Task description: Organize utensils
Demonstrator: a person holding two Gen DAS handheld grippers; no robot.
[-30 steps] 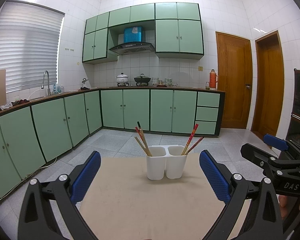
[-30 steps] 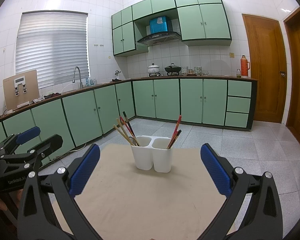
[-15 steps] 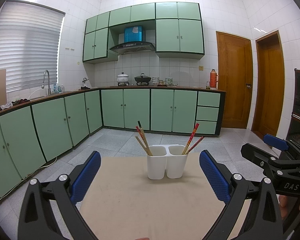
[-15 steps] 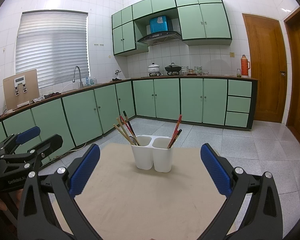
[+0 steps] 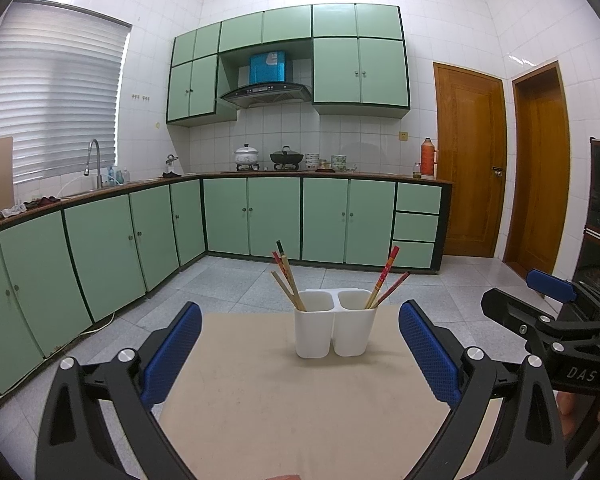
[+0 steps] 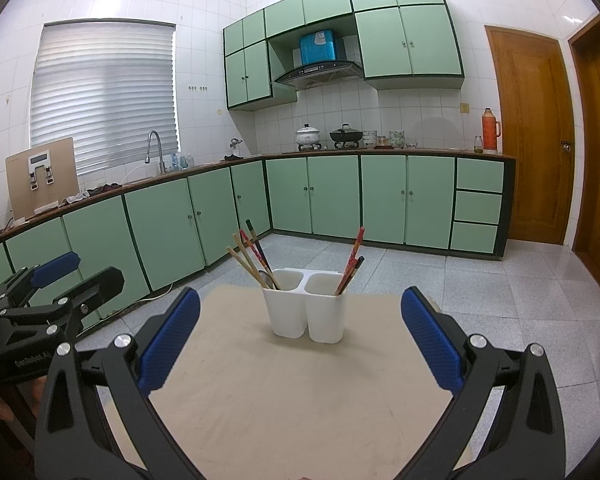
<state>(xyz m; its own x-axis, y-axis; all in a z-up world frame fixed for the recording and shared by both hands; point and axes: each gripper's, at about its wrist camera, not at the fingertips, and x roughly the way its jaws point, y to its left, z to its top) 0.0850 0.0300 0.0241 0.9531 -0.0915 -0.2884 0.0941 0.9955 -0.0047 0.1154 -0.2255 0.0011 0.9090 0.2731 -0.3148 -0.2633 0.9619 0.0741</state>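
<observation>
A white two-compartment utensil holder [image 5: 334, 328] [image 6: 308, 310] stands near the far edge of a beige table [image 5: 300, 408] [image 6: 284, 400]. Its left compartment holds several chopsticks [image 5: 286, 276] [image 6: 254, 258], wooden, red and dark, plus a spoon [image 6: 265, 278]. Two red chopsticks [image 5: 386, 280] [image 6: 352, 262] lean in the right compartment. My left gripper [image 5: 300, 352] is open, short of the holder and empty. My right gripper [image 6: 300, 338] is open too, also empty. Each gripper shows at the side of the other's view [image 5: 548, 312] [image 6: 56, 284].
Green cabinets [image 5: 260, 216] with a worktop run along the back and left walls. On the worktop sit pots [image 5: 286, 157], a sink tap [image 5: 94, 160] and an orange thermos [image 5: 429, 158]. Two wooden doors [image 5: 470, 160] are at the right. Tiled floor [image 6: 440, 280] surrounds the table.
</observation>
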